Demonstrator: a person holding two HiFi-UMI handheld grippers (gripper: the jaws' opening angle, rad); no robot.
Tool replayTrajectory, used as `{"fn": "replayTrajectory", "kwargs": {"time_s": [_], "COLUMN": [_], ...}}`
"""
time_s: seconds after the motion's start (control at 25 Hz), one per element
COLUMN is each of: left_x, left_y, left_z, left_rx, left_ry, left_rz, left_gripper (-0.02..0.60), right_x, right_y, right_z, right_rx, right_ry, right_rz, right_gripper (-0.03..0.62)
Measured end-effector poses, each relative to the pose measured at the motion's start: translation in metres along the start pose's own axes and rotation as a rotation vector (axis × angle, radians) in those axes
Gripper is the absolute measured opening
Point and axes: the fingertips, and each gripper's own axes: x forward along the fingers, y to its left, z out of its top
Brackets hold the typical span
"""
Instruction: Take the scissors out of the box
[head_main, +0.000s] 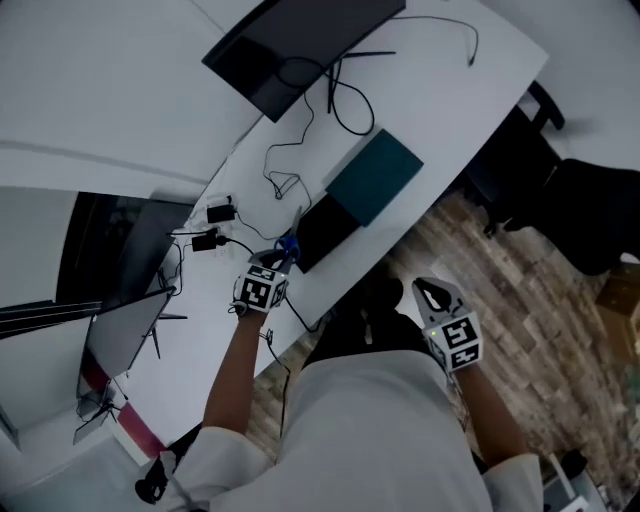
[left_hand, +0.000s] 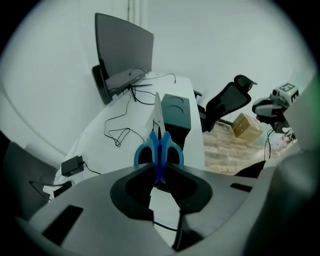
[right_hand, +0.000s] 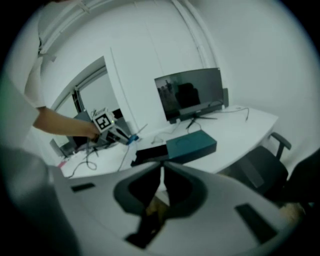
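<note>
My left gripper (left_hand: 159, 172) is shut on the blue handles of the scissors (left_hand: 159, 147), whose pale blades point up and away from the jaws. It holds them in the air above the white desk (left_hand: 122, 150), just short of the box. The box lies in two parts: a teal lid (head_main: 375, 175) and a black tray (head_main: 325, 232) beside it. The head view has the left gripper (head_main: 278, 264) at the desk's near edge with the scissors (head_main: 288, 246) at its tip. My right gripper (head_main: 433, 293) hangs off the desk over the person's lap, jaws together and holding nothing.
A dark monitor (head_main: 300, 40) stands at the back of the desk, with black cables (head_main: 340, 95) and power adapters (head_main: 215, 228) around it. A second screen (head_main: 125, 325) stands at the left. A black office chair (head_main: 545, 165) and a cardboard box (left_hand: 245, 126) are on the wood floor.
</note>
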Motion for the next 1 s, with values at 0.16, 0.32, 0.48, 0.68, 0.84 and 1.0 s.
{"fn": "replayTrajectory", "kwargs": {"time_s": [0.16,0.32,0.48,0.68,0.84,1.0], "left_x": [-0.04,-0.077,-0.11,-0.147,-0.174,-0.199], "left_y": [-0.003,-0.011,-0.023,-0.038,-0.045,-0.052], "left_z": [0.001,0.0,-0.008,-0.022,-0.036,-0.052], "left_rx": [-0.116,-0.169,-0.206,-0.238,-0.255,-0.267], "left_ry": [-0.135,-0.241,-0.336,-0.419,-0.477,-0.512], "left_rz": [0.001,0.0,-0.022,-0.039,-0.037,-0.041], "left_gripper": [0.095,0.095,0.095,0.095,0.095,0.095], "right_x": [-0.001,-0.002,-0.013,-0.038,-0.057,-0.081], "right_y": [0.021,0.039,0.058,0.088,0.104,0.115], "right_z": [0.013,0.023,0.026,0.025,0.027,0.037], "right_rx": [-0.05,-0.096,-0.133,-0.146,-0.164,-0.173], "right_ry": [-0.024,-0.047,-0.066,-0.089,-0.113,-0.141], "right_rz": [0.017,0.022,0.009,0.01,-0.004,-0.03], "right_gripper": [0.038,0.038,0.038,0.038,0.038,0.038]}}
